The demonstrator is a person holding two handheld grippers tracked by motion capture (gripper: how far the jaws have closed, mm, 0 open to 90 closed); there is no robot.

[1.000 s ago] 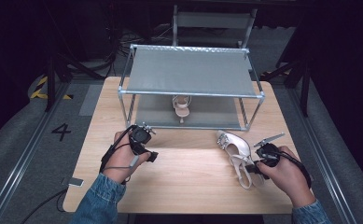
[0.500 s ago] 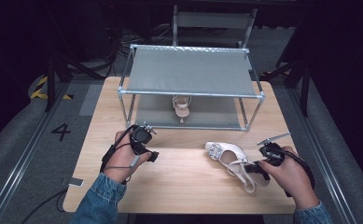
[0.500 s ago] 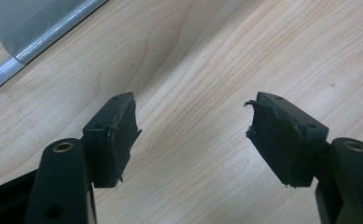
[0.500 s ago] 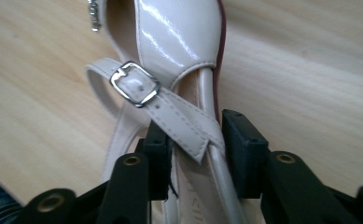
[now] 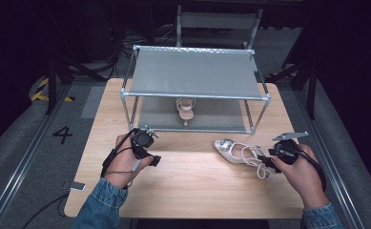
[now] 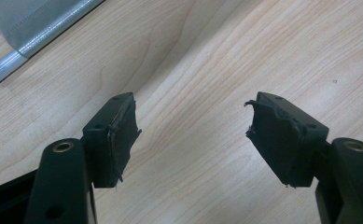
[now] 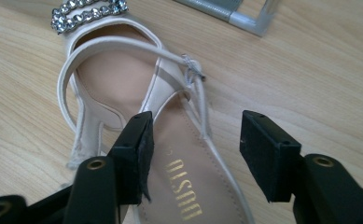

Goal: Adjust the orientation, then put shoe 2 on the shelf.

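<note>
right gripper view shows the open right claw over a light sandal; thin straps look soft, so the stiff sole seems safer. left claw is open, empty.

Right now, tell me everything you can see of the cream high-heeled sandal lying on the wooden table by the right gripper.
The cream high-heeled sandal lies on its side on the light wooden table, in front of the metal shelf rack, toe towards the left gripper. It looks satiny, with a rhinestone band over the toe, thin straps, a slim heel and gold lettering on the insole. The right gripper is open, its jaws astride the heel end; contact is unclear.
</note>
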